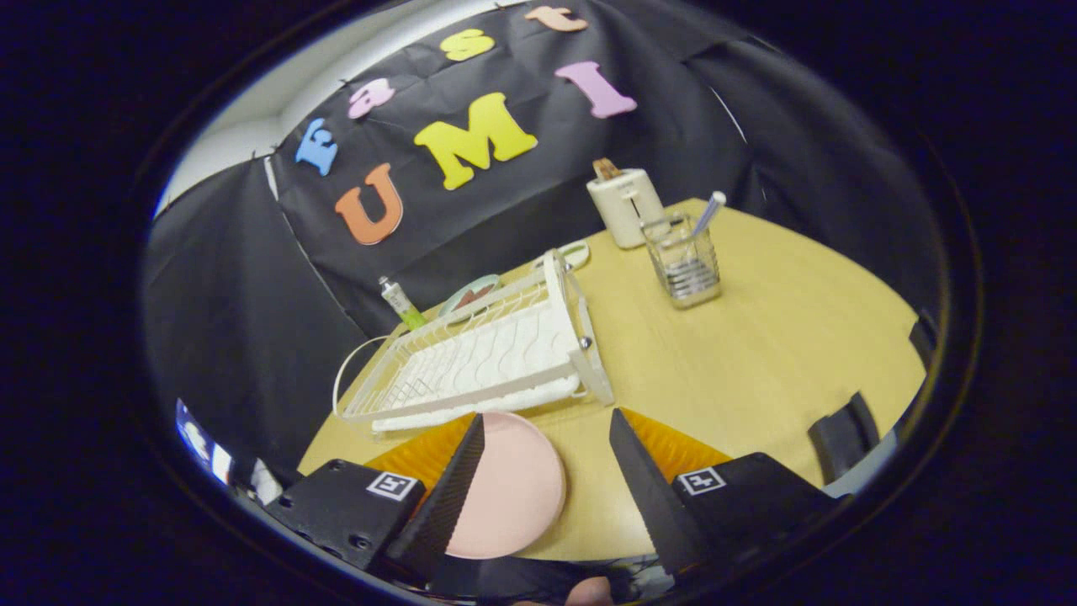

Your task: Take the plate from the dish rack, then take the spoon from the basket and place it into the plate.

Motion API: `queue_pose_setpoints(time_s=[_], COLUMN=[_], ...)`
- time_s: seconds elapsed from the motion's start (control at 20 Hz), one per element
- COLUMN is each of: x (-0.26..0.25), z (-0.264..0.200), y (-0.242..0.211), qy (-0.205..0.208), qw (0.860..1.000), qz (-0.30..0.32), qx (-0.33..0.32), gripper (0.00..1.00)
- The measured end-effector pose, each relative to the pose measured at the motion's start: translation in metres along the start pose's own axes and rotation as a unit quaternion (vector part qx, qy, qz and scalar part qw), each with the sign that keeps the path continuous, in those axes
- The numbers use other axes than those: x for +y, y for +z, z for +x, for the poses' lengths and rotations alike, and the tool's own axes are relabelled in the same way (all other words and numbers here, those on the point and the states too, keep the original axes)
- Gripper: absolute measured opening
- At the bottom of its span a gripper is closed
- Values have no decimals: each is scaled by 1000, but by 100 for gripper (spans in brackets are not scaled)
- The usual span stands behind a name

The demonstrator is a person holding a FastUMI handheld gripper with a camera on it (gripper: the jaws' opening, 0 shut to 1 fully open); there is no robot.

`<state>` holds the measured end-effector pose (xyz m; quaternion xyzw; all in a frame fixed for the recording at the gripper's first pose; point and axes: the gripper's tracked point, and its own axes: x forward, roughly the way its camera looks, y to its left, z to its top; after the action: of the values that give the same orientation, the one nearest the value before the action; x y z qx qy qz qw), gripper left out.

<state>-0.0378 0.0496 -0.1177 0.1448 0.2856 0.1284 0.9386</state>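
Gripper view looks over the bench [757, 353]; the dish rack [480, 358] lies empty along its left edge, the plate already out of it; the plate [513, 484] rests flat at the near edge, just ahead of the rack, a clear landing spot; the basket [683, 263] stands toward the far edge, the spoon [708, 212] upright inside, handle up for grasping; the tongs [547, 438] gape, holding nothing, plate lying between them.
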Motion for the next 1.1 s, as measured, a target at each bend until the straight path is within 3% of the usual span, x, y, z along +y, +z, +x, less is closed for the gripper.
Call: queue_pose_setpoints(time_s=[0.35,0.6,0.85,1.1], x=[-64,-120,-140,-154], z=[-37,-38,-9,57], y=[45,87,125,132], qy=[-64,-113,-112,-88], qw=[992,982,981,985], qz=[-80,-80,-69,-49], qx=[-70,-125,-143,-141], gripper=[100,100,100,99])
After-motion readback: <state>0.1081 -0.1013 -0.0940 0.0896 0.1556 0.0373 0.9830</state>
